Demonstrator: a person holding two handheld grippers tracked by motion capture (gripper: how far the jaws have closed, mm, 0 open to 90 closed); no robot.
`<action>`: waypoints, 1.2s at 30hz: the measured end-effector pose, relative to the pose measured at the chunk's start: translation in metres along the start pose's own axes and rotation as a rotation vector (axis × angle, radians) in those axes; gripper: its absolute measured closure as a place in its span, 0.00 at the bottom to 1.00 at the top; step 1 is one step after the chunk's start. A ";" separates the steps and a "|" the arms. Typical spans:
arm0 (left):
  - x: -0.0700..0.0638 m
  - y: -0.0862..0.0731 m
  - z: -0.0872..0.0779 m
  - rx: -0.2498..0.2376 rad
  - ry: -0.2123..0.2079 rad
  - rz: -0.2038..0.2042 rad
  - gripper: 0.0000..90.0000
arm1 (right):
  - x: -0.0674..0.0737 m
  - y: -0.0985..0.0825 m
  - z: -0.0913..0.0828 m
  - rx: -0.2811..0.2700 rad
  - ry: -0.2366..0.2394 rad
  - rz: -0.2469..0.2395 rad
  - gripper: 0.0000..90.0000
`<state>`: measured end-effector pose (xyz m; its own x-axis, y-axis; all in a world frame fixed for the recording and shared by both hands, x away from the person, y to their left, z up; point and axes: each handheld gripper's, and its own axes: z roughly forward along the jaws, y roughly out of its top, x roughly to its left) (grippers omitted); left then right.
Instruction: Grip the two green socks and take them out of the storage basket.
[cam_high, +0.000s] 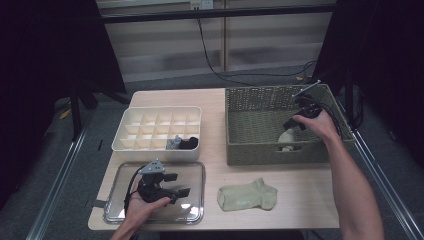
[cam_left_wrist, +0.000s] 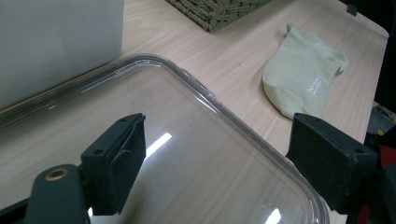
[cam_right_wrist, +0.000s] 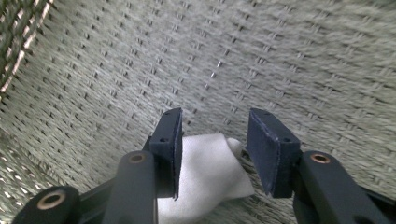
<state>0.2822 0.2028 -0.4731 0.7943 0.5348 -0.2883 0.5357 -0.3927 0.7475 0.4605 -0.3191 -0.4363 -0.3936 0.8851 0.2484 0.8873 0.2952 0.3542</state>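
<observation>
Step in hand: fetching a white sock (cam_right_wrist: 210, 177) out of the woven basket (cam_high: 250, 150) at the far right of the bench (cam_high: 215, 130). The right claw (cam_right_wrist: 212, 149) is down inside the basket, its jaws partly open, one on each side of the sock's upper edge. The pads do not press the cloth yet, so I judge nothing is gripped. The sock lies on the basket floor against the near wall, towards the basket's right end.

Next move, as I judge it: lower a little more, close on the cloth, then lift straight up until clear of the basket rim before carrying it off.

The left claw (cam_left_wrist: 215, 158) hovers wide open over the clear tray (cam_left_wrist: 224, 116) at the near left corner of the bench, holding nothing. A pale green sock (cam_high: 246, 195) lies flat on the bench near the front edge, between the tray and the right forearm. A white divided box (cam_high: 157, 150) sits behind the tray, with dark items in one near cell.

Room: the basket walls hem the right claw in closely on the near side; the way out is upward. Open bench lies between basket and tray.
</observation>
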 end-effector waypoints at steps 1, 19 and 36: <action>0.001 0.000 0.000 0.001 -0.001 0.004 0.21 | 0.000 0.000 0.001 0.006 -0.002 -0.001 0.65; 0.002 0.000 -0.004 -0.019 0.003 -0.004 0.22 | 0.006 0.000 0.000 -0.034 -0.013 -0.057 0.97; 0.002 -0.001 -0.005 -0.016 0.011 -0.006 0.22 | 0.010 0.001 -0.020 -0.194 0.042 -0.030 0.97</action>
<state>0.2816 0.2075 -0.4714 0.7877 0.5453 -0.2867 0.5360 -0.3770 0.7554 0.4522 -0.3169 -0.4155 -0.4323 0.8599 0.2716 0.8140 0.2425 0.5278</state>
